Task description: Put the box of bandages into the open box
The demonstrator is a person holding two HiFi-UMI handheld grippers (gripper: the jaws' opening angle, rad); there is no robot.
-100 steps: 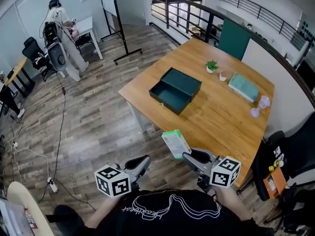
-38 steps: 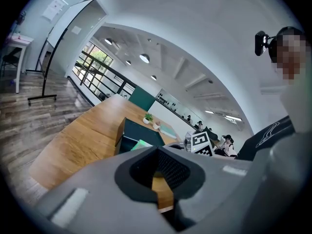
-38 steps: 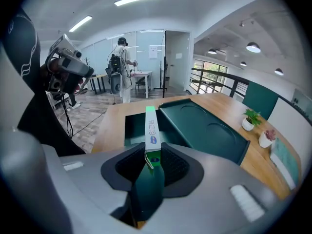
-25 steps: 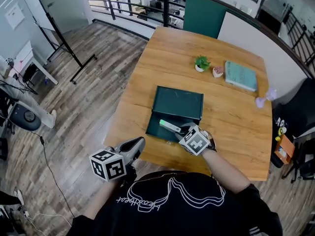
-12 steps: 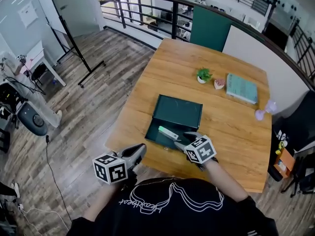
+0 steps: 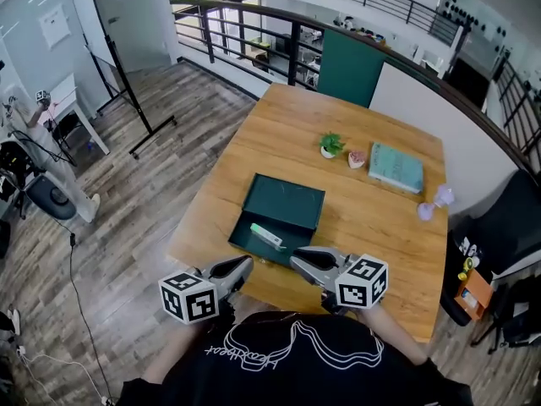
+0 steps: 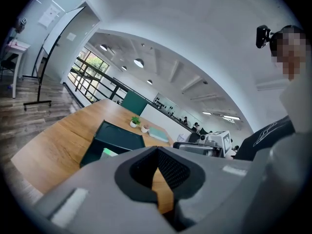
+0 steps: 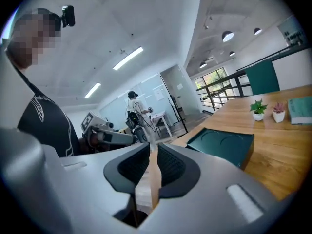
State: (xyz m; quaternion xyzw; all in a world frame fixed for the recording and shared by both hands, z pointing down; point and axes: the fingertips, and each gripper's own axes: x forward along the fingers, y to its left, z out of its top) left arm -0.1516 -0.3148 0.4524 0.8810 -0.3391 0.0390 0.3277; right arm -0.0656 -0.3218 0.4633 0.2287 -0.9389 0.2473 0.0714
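The white and light green box of bandages (image 6: 265, 236) lies loose inside the tray of the open dark green box (image 6: 287, 203) near the table's front edge. My right gripper (image 6: 296, 256) hovers just in front of the tray, apart from the bandages. Its jaws have just been closing; a narrow slit is left and nothing is between them (image 8: 153, 147). My left gripper (image 6: 247, 261) hangs beside it at the left with its tips together and empty (image 7: 158, 147). The left gripper view shows the bandage box (image 7: 109, 153) in the green box (image 7: 119, 135). From the right gripper view the green box (image 8: 222, 143) hides the bandages.
On the far side of the wooden table (image 6: 372, 227) stand a small potted plant (image 6: 330, 145), a little pink pot (image 6: 357, 158), a teal book (image 6: 396, 167) and a purple hourglass-shaped thing (image 6: 431, 203). A black chair (image 6: 507, 227) stands at the right; a railing runs behind.
My right gripper let the bandage box go inside the tray, then drew back toward me and rose, its jaws narrower. The left gripper rose a little.
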